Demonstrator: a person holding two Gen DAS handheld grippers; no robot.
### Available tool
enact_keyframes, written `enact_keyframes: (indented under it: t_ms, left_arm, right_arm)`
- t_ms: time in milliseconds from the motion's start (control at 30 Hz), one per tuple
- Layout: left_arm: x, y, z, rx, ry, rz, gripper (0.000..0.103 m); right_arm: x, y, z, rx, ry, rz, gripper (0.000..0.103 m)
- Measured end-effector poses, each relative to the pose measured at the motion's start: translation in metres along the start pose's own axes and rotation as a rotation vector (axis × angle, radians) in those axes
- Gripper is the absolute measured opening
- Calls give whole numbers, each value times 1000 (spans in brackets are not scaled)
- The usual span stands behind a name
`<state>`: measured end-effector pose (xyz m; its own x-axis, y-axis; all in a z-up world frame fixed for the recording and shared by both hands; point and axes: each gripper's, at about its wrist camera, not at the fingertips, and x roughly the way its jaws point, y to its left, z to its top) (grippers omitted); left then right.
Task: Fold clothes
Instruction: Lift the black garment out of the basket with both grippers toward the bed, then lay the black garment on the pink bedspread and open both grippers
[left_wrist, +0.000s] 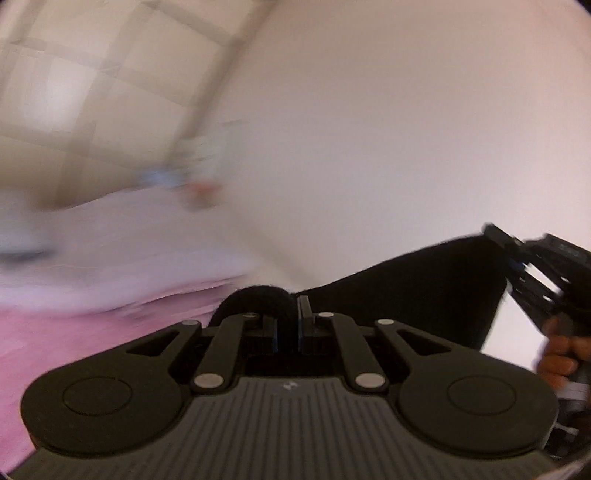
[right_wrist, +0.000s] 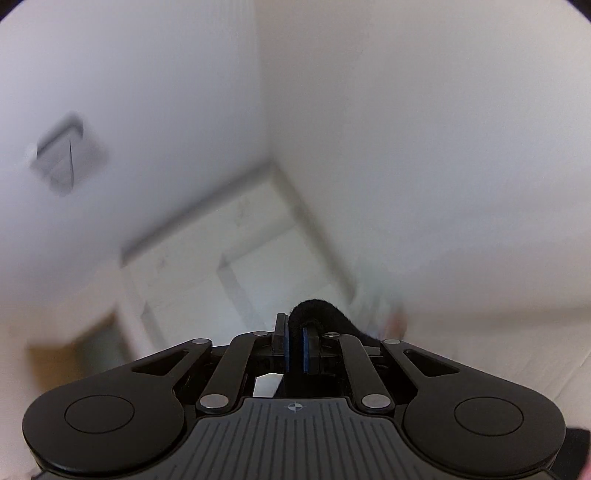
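While the left gripper (left_wrist: 288, 325) and right gripper (right_wrist: 294, 350) each clamp the black fleecy garment (left_wrist: 424, 288), it stretches toward 3 o'clock, probably to spread it for folding.

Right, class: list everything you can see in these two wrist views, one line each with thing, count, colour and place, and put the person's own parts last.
black garment: one, black, raised and stretched between the two grippers.
bed cover: one, pink, lower left of the left view, blurred.
walls: pale, filling the background of both views.
door: one, white, panelled, middle of the right view, blurred.
wall fixture: one, grey, upper left of the right view; too blurred to identify.
left gripper: one, black, shut on the garment.
right gripper: one, black, shut on the garment.
hand: one, right edge of the left view, holding the right gripper.
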<state>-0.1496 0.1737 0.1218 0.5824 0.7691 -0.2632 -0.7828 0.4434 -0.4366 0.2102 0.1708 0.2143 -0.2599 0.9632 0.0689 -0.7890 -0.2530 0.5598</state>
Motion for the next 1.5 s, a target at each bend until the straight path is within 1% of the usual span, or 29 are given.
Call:
enact_keyframes:
  t_ms: [33, 67, 100, 133, 167, 200, 233, 300, 333, 367, 400, 433, 467, 533, 567, 600, 633, 667, 700, 767, 800, 900, 1033, 1100, 1267, 1500]
  left_arm:
    - [-5, 22, 0, -42, 52, 82, 9]
    - [-9, 46, -4, -80, 119, 168, 10]
    - [-13, 69, -9, -118, 186, 255, 10]
    - [-17, 90, -20, -129, 251, 337, 10]
    - [-21, 112, -32, -140, 316, 419, 10]
    - [-28, 127, -44, -145, 356, 479, 10]
    - [-36, 142, -57, -149, 397, 538, 10]
    - [-50, 173, -83, -158, 477, 657, 10]
    - [-59, 184, -92, -186, 500, 690, 10]
    - [-67, 193, -100, -209, 509, 706, 10]
    - [-74, 201, -108, -232, 518, 720, 10]
    - [-95, 205, -114, -253, 514, 725, 10]
    - [-104, 206, -117, -267, 509, 728, 10]
    - [-111, 203, -123, -272, 514, 733, 10]
    - [-112, 204, -130, -264, 521, 734, 10]
    - [-112, 205, -136, -255, 529, 734, 10]
    - [-117, 197, -141, -243, 535, 734, 11]
    - [-115, 190, -144, -231, 545, 735, 12]
    - [-107, 188, -152, -216, 552, 736, 12]
    - [-97, 171, -161, -194, 565, 736, 13]
    - [-89, 166, -168, -189, 573, 734, 13]
    - [-83, 140, -182, -168, 581, 737, 13]
    - [-82, 101, -199, -129, 584, 765, 14]
    - [-84, 81, -205, -126, 576, 770, 14]
    - [-93, 39, -217, -127, 560, 799, 16]
    - [-107, 7, -231, -126, 556, 826, 16]
  right_arm:
    - [25, 11, -10, 14, 84, 14, 10]
    - [53, 21, -28, 23, 209, -2, 20]
    - [78, 40, -47, 19, 330, -32, 23]
    - [93, 48, -74, 15, 421, -52, 27]
    - [108, 55, -100, 12, 512, -72, 32]
    - [123, 63, -127, 8, 603, -91, 37]
    - [137, 70, -154, 3, 691, -111, 39]
    - [137, 59, -210, -35, 806, -140, 39]
    - [137, 58, -230, -52, 856, -148, 39]
    - [120, 47, -250, -70, 896, -154, 39]
    - [117, 53, -269, -97, 934, -169, 39]
    - [114, 59, -287, -124, 971, -183, 39]
    - [106, 60, -304, -147, 999, -190, 39]
    - [88, 62, -319, -172, 1040, -205, 39]
    - [80, 62, -321, -175, 1052, -207, 39]
    - [83, 60, -325, -186, 1067, -205, 39]
    - [86, 59, -329, -197, 1083, -203, 39]
    - [83, 56, -334, -211, 1097, -206, 39]
    - [79, 53, -337, -231, 1115, -210, 39]
    - [71, 44, -347, -266, 1145, -221, 39]
    - [65, 41, -347, -274, 1161, -226, 39]
    - [45, 29, -346, -296, 1203, -232, 39]
    - [17, 11, -343, -381, 1209, -223, 39]
    - [1, 4, -338, -412, 1212, -220, 39]
    - [-29, -9, -329, -416, 1230, -204, 39]
    - [-58, -15, -323, -428, 1249, -174, 39]
